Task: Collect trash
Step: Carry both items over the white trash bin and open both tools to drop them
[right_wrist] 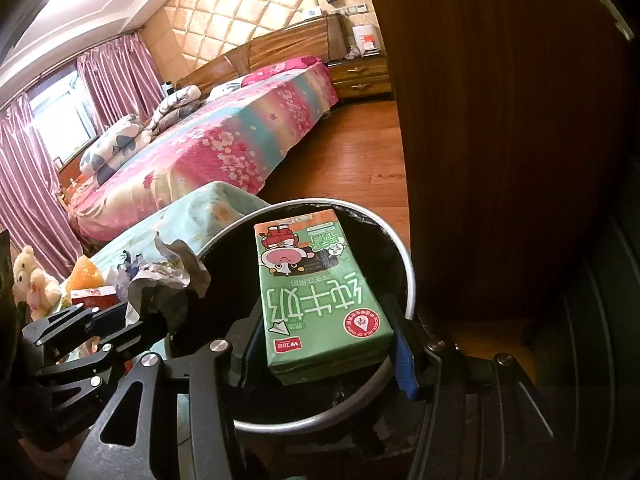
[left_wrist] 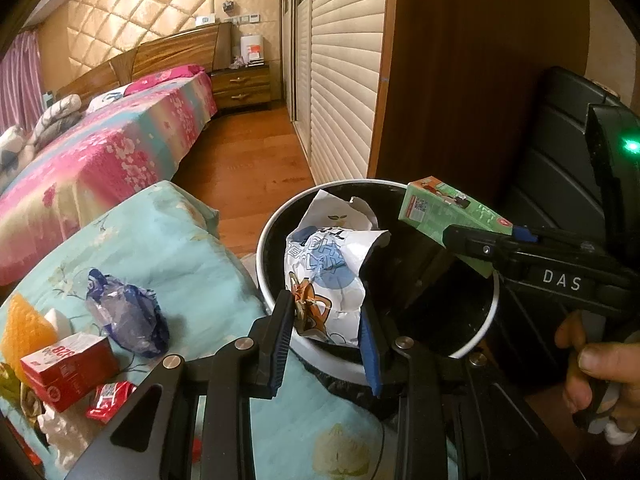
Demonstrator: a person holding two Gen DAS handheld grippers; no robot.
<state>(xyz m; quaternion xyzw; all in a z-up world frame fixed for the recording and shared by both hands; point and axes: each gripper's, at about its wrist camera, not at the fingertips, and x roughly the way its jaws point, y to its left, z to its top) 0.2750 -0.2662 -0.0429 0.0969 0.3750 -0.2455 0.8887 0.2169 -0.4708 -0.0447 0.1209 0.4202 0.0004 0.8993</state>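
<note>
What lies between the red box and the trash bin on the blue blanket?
A crumpled purple-blue plastic bag lies between the red box and the bin; the left wrist view shows it.

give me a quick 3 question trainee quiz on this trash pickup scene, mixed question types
1. True or false: the left gripper holds the crumpled paper bag over the bin.
2. What does the right gripper hold? A) red box B) green milk carton C) blue wrapper
3. Name one piece of trash on the blue cloth.

Key:
1. True
2. B, the green milk carton
3. Red box, blue wrapper or red packet
</note>
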